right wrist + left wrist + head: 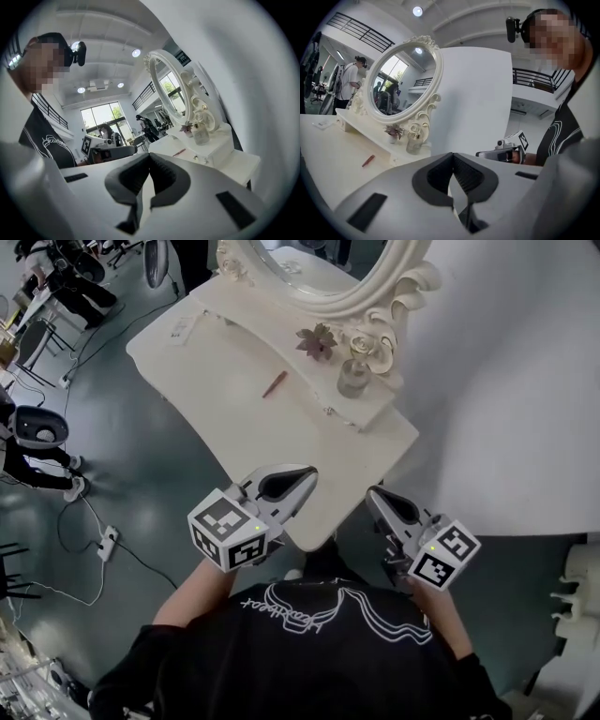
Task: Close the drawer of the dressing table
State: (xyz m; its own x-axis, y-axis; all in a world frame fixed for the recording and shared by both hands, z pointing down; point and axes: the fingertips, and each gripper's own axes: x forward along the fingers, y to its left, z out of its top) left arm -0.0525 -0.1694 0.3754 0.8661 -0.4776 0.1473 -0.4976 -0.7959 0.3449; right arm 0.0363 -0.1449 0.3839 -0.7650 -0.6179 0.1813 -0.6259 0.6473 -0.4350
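Observation:
The white dressing table [234,418] stands before me with an oval mirror [323,268] at its back. A small glass bottle [353,377], a dried flower [317,339] and a red stick [274,383] rest on it. From above I see no drawer standing out of the table. My left gripper [302,476] hovers over the table's near corner, jaws shut and empty. My right gripper [377,496] hangs just off the table's right front edge, also shut on nothing. In the left gripper view the pads [440,176] meet at the tips; in the right gripper view the pads [161,176] meet too.
A white partition wall [506,381] rises close on the right of the table. Cables and a power strip [108,542] lie on the grey floor at left. Chairs and other people are at the far upper left [56,277]. A white carved piece [577,606] stands at lower right.

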